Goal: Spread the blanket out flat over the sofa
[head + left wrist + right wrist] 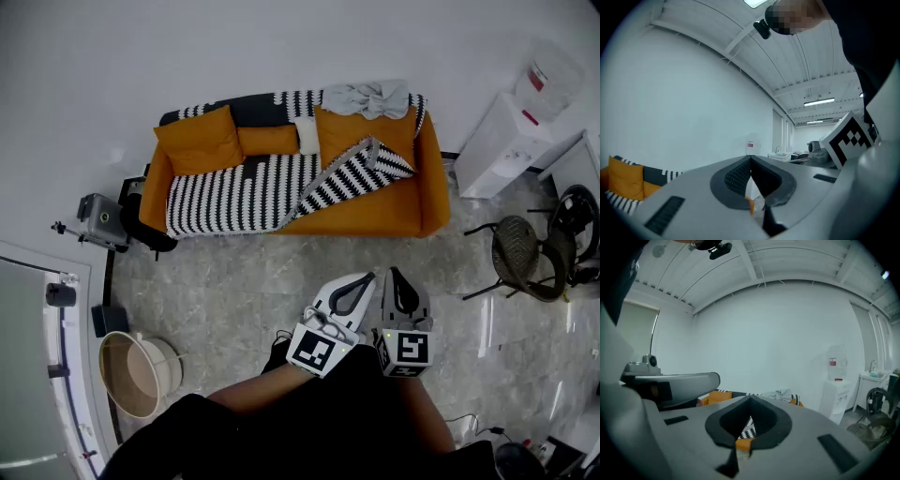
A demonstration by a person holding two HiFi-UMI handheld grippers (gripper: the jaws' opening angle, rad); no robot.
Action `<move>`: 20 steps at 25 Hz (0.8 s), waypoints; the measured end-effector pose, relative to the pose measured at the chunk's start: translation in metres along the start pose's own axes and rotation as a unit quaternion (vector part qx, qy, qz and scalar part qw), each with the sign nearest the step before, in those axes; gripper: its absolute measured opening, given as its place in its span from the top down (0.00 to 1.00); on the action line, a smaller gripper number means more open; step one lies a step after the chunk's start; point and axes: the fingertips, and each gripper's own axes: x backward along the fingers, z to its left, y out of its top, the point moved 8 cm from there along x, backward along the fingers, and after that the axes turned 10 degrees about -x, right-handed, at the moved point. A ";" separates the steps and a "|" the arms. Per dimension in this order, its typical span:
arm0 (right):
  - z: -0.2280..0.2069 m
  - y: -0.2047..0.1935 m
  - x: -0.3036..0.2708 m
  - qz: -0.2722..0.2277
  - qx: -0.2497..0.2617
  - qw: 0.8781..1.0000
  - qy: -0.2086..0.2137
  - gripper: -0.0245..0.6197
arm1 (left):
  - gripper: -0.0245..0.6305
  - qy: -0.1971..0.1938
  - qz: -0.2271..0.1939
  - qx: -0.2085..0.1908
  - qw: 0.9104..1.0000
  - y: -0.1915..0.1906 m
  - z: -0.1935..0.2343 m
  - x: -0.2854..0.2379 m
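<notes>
Our left gripper (354,291) and right gripper (401,289), both closed on nothing, hang well short of the sofa (433,178), so we should step in, open them and draw the folded-back corner (361,169) of the striped blanket (239,192) lying there flat across the bare orange seat (375,214).

Seen from the head view, the person holds the left claw (361,284) and the right claw (396,277) out in front, side by side and nearly touching, tips pointing away from the body. Both claws have their jaws closed tip to tip, gripping nothing. The left marker cube (314,349) and right marker cube (405,352) face upward, and the left forearm (253,394) shows bare behind its cube.
</notes>
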 end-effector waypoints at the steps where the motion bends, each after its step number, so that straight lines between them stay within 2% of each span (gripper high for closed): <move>1: 0.000 0.000 0.001 -0.001 -0.006 1.000 0.002 0.91 | 0.94 -0.001 -0.005 -0.004 1.000 0.002 0.002 0.000; 4: 0.000 0.002 0.009 -0.020 -0.015 1.000 0.013 0.91 | 0.94 0.002 -0.014 -0.013 1.000 0.006 0.005 0.003; 7: -0.007 0.004 0.016 -0.047 -0.037 0.998 0.026 0.90 | 0.94 0.023 -0.007 -0.020 1.000 0.004 0.006 0.007; 12: -0.030 -0.013 0.022 -0.035 -0.056 0.997 0.034 0.90 | 0.94 0.048 0.002 -0.037 0.998 -0.005 -0.008 0.003; 14: -0.033 -0.018 0.022 -0.028 -0.042 0.998 0.038 0.90 | 0.94 0.051 0.010 -0.034 0.998 -0.009 -0.008 0.000; 17: -0.030 -0.024 0.023 -0.024 0.004 0.999 0.038 0.90 | 0.94 0.042 0.022 -0.034 0.998 -0.019 -0.004 -0.006; 20: -0.038 -0.031 0.007 -0.009 0.002 0.999 0.031 0.90 | 0.94 0.038 0.034 -0.026 0.998 -0.034 0.009 -0.021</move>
